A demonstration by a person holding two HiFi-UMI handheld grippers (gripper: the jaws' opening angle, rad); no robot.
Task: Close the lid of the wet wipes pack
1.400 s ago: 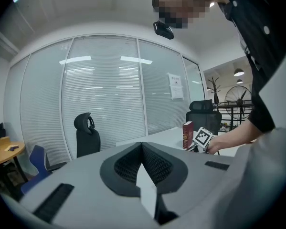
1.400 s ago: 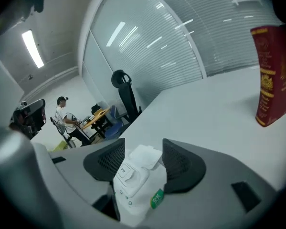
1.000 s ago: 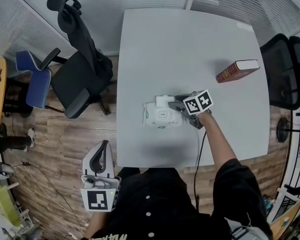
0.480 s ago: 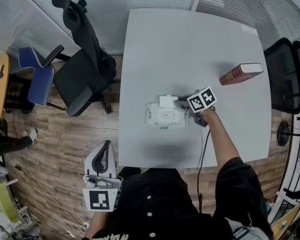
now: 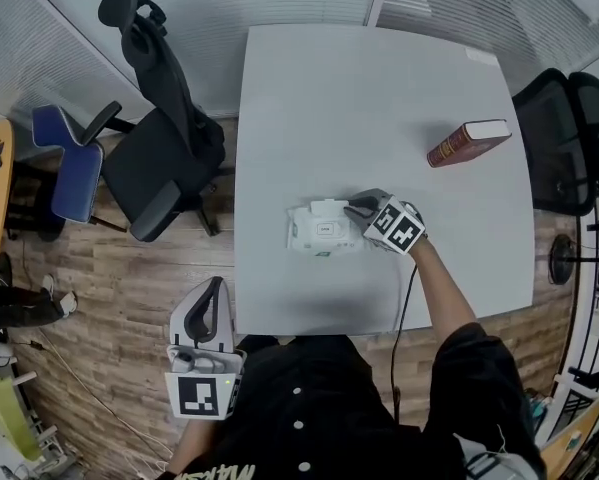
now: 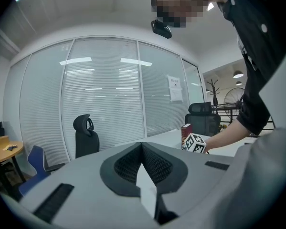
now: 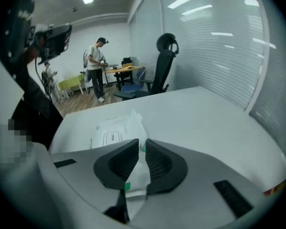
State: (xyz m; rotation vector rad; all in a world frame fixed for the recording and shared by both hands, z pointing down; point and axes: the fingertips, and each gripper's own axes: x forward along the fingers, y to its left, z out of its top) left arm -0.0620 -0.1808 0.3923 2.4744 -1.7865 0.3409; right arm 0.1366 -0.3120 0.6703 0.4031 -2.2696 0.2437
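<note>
The white wet wipes pack (image 5: 322, 230) lies on the white table (image 5: 379, 98), near its front edge. Its lid label (image 7: 113, 137) faces up, and whether the lid lies fully flat I cannot tell. My right gripper (image 5: 359, 211) hovers tilted over the pack's right end. Its jaws are closing to a narrow slit (image 7: 142, 142); the pack's end shows through the gap, with no pad pressing on it. My left gripper (image 5: 209, 293) is held off the table at the lower left, well away from the pack, its jaws (image 6: 142, 146) shut on nothing.
A red-covered book (image 5: 469, 141) lies at the table's right side. A black office chair (image 5: 164, 158) and a blue chair (image 5: 74, 168) stand to the left, another black chair (image 5: 569, 138) to the right. People stand far off in the right gripper view.
My right gripper has rolled about its own axis and lifted slightly over the pack's right end, and its jaws have narrowed. The left gripper has stayed put.
</note>
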